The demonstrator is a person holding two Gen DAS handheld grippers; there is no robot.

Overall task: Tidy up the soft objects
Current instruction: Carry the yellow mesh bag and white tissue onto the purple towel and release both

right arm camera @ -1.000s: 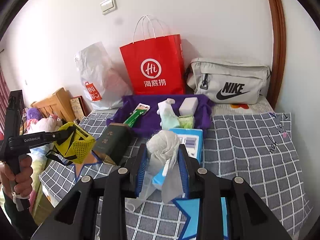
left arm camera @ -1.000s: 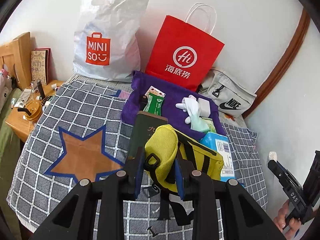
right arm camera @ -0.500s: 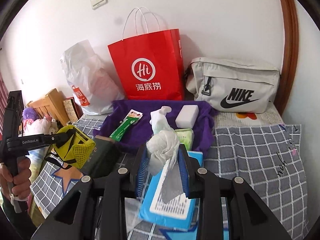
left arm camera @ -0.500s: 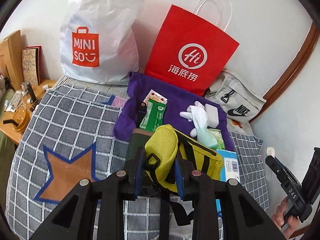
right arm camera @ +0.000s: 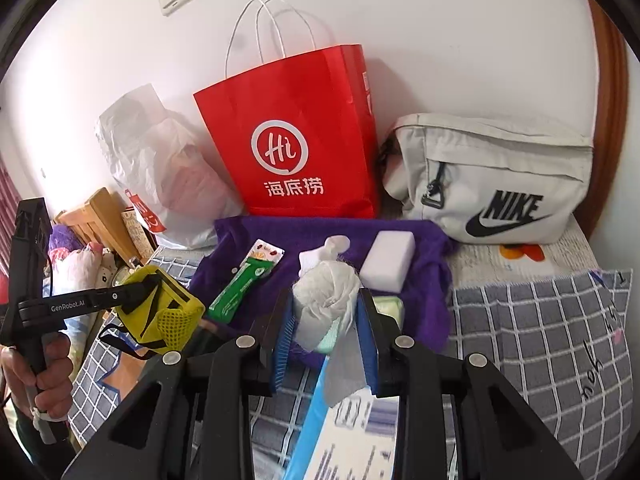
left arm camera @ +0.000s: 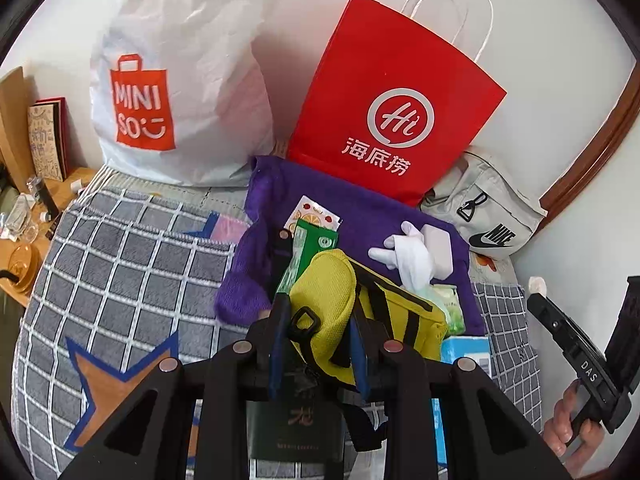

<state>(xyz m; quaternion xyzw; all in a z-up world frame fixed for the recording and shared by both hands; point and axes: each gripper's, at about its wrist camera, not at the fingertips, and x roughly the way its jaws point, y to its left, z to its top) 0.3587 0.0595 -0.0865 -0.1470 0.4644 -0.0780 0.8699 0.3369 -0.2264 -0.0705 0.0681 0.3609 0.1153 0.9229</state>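
The left gripper (left arm camera: 318,344) had its jaws clamped on a yellow pouch (left arm camera: 332,300) with black straps, held in the air above the near edge of the purple towel (left arm camera: 360,216); seen from the right wrist camera the same pouch (right arm camera: 160,312) hung well to the left of the towel (right arm camera: 320,232), over the grey checked blanket (right arm camera: 540,320) on the bed. The right gripper (right arm camera: 326,340) had its jaws closed on a crumpled white plastic bag (right arm camera: 326,296) — a bunched wad, lifted just above the towel's front edge, with a blue tissue pack (right arm camera: 340,440) lying below it on the blanket. On the towel lay a green sachet (right arm camera: 236,292), a white glove (left arm camera: 408,256), a white sponge block (right arm camera: 388,260) beside it, and a pale green packet (right arm camera: 386,306) near the right jaw; a dark green box (left arm camera: 294,420) showed under the left gripper. Behind the towel, against the wall, stood a red paper bag (left arm camera: 392,112); a white Miniso bag (left arm camera: 180,80) sat to its left and a grey Nike bag (right arm camera: 500,176) to its right — all three upright or leaning on the wall; a wooden nightstand (left arm camera: 16,272) with small clutter stood beside the bed at the far left.
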